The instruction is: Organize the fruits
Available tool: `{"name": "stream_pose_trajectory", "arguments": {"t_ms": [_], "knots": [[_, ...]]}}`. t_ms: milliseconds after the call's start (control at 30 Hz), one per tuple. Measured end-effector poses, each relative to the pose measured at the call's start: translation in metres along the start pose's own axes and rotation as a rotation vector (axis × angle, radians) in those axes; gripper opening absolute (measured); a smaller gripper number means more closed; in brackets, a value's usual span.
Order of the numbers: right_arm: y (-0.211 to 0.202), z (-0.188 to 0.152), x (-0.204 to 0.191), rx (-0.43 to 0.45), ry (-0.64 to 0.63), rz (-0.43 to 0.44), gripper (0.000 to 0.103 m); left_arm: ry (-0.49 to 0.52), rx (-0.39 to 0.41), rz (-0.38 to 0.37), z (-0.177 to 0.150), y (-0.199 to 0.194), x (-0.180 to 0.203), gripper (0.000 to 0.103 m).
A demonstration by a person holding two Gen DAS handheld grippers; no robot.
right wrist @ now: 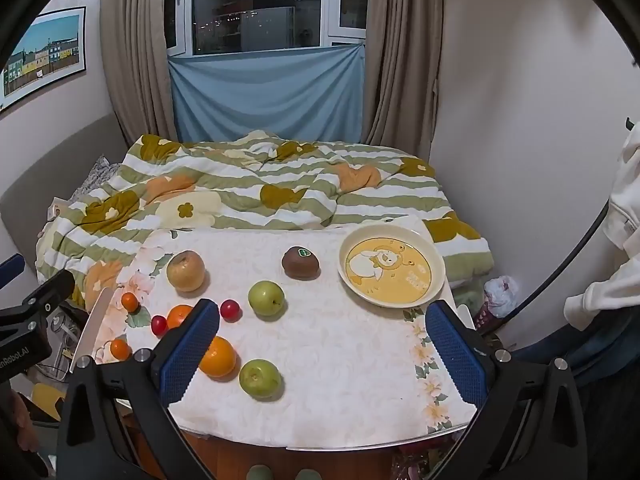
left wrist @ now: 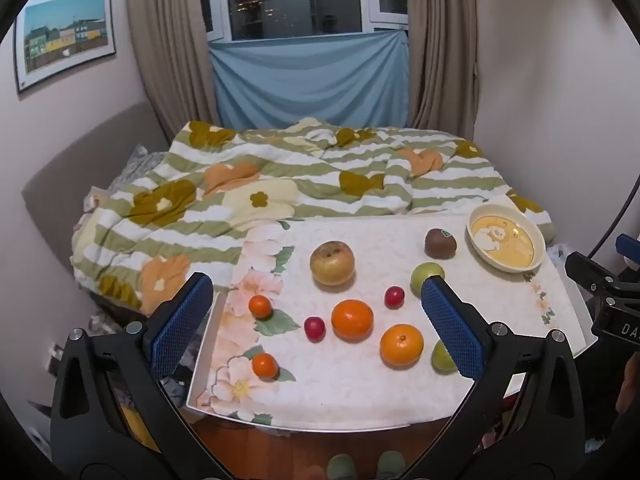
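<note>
Bedroom clutter frames my working area: a desk under a pale floral cloth, pushed against a bed with a striped flowered quilt. Fruit lies scattered over the cloth, none of it yet in the plate, a shallow cream dish with a yellow cartoon print at the far right corner. From my right view, nearest is one green apple, smooth and round, just beside a big orange with dimpled skin; a second green apple sits mid-desk, and a fuzzy brown kiwi with a sticker lies close to the plate. Farther left I see a russet pear-like fruit, another orange, two glossy red cherry tomatoes and two small tangerines. I judge the task is at its very start: nothing gathered, both tools hovering above the near edge. My right gripper has its ribbed blue fingers spread wide and empty; my left gripper is likewise parted, holding nothing. My next move probably calls for lowering the right tool over a fruit near the plate, perhaps the kiwi or an apple, closing gently since round, slick skins may roll or slip, then carrying it to the plate.
</note>
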State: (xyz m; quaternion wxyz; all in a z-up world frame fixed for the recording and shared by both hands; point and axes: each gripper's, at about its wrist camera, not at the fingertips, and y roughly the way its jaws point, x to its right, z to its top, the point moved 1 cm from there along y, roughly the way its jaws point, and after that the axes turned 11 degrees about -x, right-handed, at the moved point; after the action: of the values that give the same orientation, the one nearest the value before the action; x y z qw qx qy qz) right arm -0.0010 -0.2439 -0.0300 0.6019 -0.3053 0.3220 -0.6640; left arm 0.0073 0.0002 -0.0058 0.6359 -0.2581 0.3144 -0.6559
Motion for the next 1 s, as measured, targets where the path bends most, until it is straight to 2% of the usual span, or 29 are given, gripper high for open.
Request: {"name": "stream_pose_trajectory", "arguments": {"t_ms": [1000], "knots": [[0.001,-0.005,-0.015,0.002,-0.014,0.011,0.103,-0.003,-0.022,0.0,-0.008,0.005,-0.004,0.103]]}}
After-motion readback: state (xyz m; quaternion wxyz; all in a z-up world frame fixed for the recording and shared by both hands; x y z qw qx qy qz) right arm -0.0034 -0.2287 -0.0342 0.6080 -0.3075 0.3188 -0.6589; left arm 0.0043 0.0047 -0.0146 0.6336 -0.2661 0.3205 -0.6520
